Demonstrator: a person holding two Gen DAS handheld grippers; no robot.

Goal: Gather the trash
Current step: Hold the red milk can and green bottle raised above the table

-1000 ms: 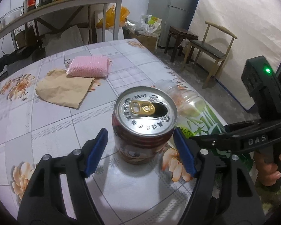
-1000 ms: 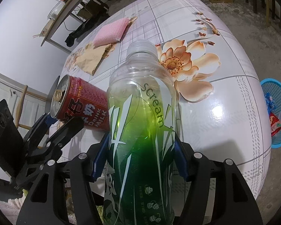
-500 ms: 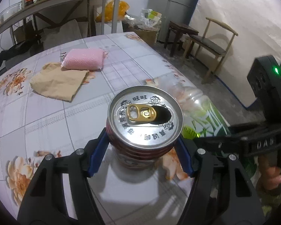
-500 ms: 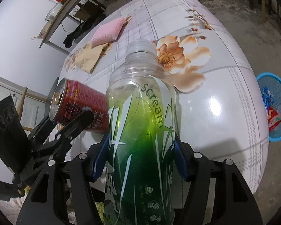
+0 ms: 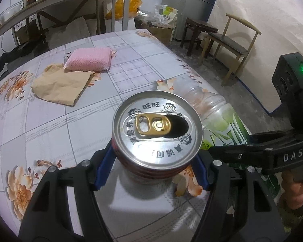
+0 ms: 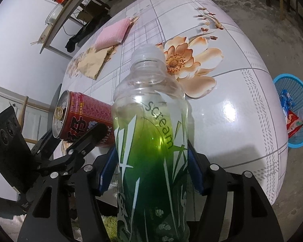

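Red aluminium can (image 5: 157,129), just one, and we've got it pinched between the blue pads of our left gripper (image 5: 151,169), jaws clamped on its ribbed round body; top is shiny silver with a gold pull tab, already opened; it looks lifted a bit off the glossy floral table (image 5: 50,125); one clear plastic bottle (image 6: 151,141) with a green leafy label reading "Scream", uncapped, sits tight in our right gripper (image 6: 150,169), jaws closed on its sides; so two grippers, two bits of trash, right beside each other; further back we count one knobbly pink sponge (image 5: 88,61) resting on one crumpled tan paper (image 5: 60,86); one blue mesh basket (image 6: 299,141) on the floor past the table edge
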